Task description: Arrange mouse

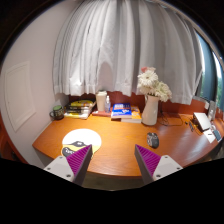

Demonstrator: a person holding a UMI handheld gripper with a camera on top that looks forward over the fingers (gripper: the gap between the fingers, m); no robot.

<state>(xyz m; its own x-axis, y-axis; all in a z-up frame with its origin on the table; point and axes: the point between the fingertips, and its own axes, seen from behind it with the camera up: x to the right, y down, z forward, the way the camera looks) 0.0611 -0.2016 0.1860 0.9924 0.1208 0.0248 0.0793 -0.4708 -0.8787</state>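
Note:
A dark mouse (153, 139) lies on the orange wooden desk (118, 140), beyond my right finger and a little to its right. My gripper (112, 158) hangs at the desk's near edge with its fingers wide apart and nothing between them. The purple pads (76, 154) show on both fingers. The mouse is well apart from the fingers.
A round white mat (82, 137) lies ahead of the left finger. Further back stand a white vase of flowers (151, 103), stacked books (80, 107), a white container (102, 101), a dark cup (57, 113) and a blue book (122, 110). A laptop (204, 122) sits far right. White curtains hang behind.

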